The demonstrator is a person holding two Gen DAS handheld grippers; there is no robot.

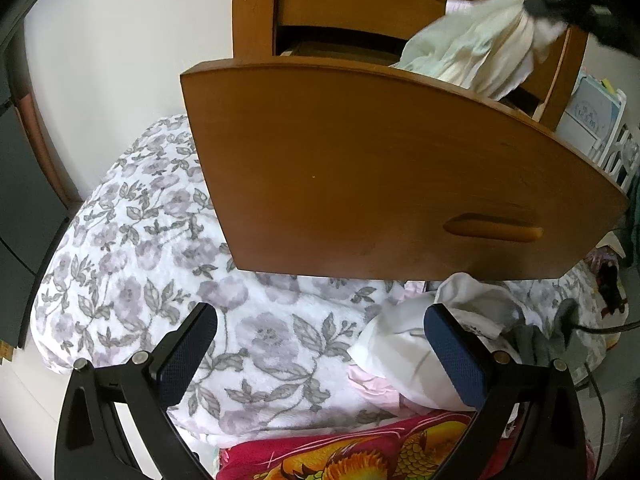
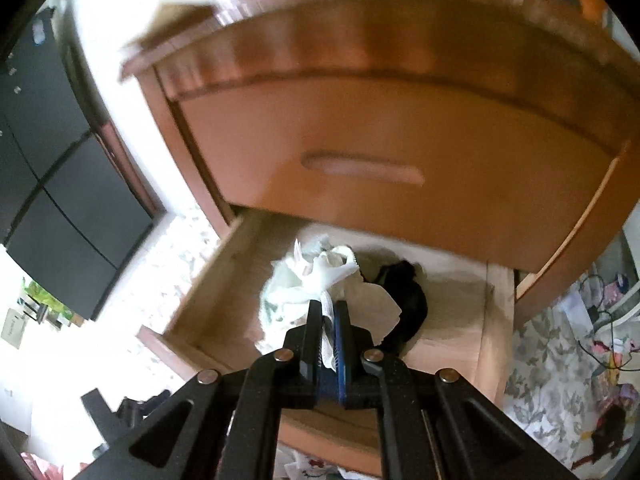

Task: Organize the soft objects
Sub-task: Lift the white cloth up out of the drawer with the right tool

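Two hand-held grippers at work over a wooden nightstand beside a bed. Right hand-held gripper (image 2: 329, 320) is clenched on a bunch of pale cloth (image 2: 320, 280), white with a faint green cast, pinched tight between its pads. In the left wrist view the same cloth (image 1: 476, 52) hangs at about 1 o'clock, draping down from the grip over the open lower drawer (image 1: 400, 176). Most of the cloth looks clear of the drawer floor; its lowest folds fall behind the drawer front, so whether they touch inside cannot be told.

Left hand-held gripper (image 1: 320, 348) is released, jaws wide, nothing between them, poised over the floral bedspread (image 1: 140, 240). A white garment (image 1: 400, 352) lies just beside its right finger, toward 4 o'clock, on the bed. A red printed fabric (image 1: 360, 456) sits at 6 o'clock.

Inside the drawer, right wrist view: a dark garment (image 2: 404, 304) lies at 3 o'clock of the held cloth, close beside it.

Risks, as judged:
- Grip is on a small gathered corner; thin fabric could slide out under its own weight.
- Trailing folds could snag the drawer rim or the upper drawer (image 2: 400, 160) overhanging it.
- Hanging cloth may drag the dark garment along if they are tangled.
- Right view is blurred, so contact is hard to confirm.
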